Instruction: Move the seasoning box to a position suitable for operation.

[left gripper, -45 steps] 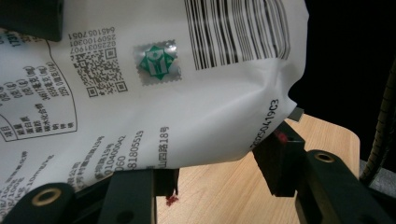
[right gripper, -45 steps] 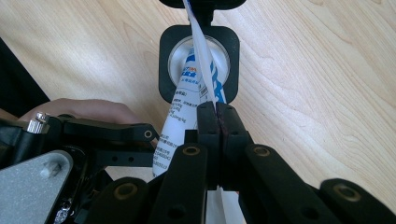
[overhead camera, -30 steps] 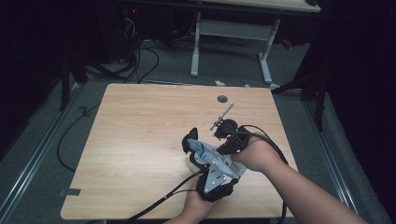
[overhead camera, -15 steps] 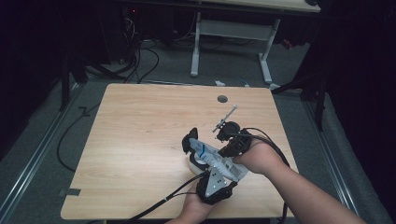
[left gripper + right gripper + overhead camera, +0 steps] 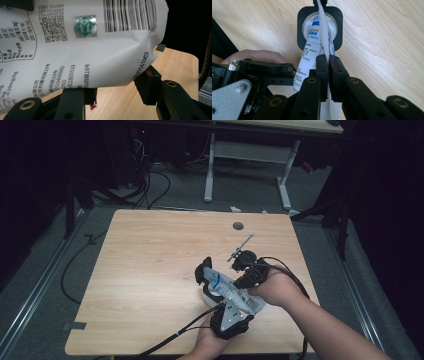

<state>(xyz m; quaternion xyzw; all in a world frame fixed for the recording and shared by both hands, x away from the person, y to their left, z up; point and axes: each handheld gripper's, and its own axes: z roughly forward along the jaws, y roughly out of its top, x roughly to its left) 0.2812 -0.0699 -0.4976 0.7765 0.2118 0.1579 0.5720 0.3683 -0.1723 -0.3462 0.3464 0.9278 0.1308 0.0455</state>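
Observation:
A white printed pouch [image 5: 232, 292] hangs tilted over a black square holder with a round white opening [image 5: 319, 25] on the wooden table [image 5: 150, 260]. Its lower end dips into that opening. My right gripper [image 5: 328, 62] pinches the pouch's thin upper edge [image 5: 325, 45]. Its jaws have just been opening a little, with the film still between the pads. My left gripper [image 5: 117, 87] is closed on the pouch's body [image 5: 82, 50], which creases against its pad. In the high view both hands meet at the table's front right.
A round cable hole [image 5: 238, 225] sits near the table's far edge. Cables trail from the grippers over the front edge [image 5: 170, 337]. A desk frame [image 5: 245, 155] and floor cables [image 5: 150, 175] lie beyond the table. The floor around it is dark.

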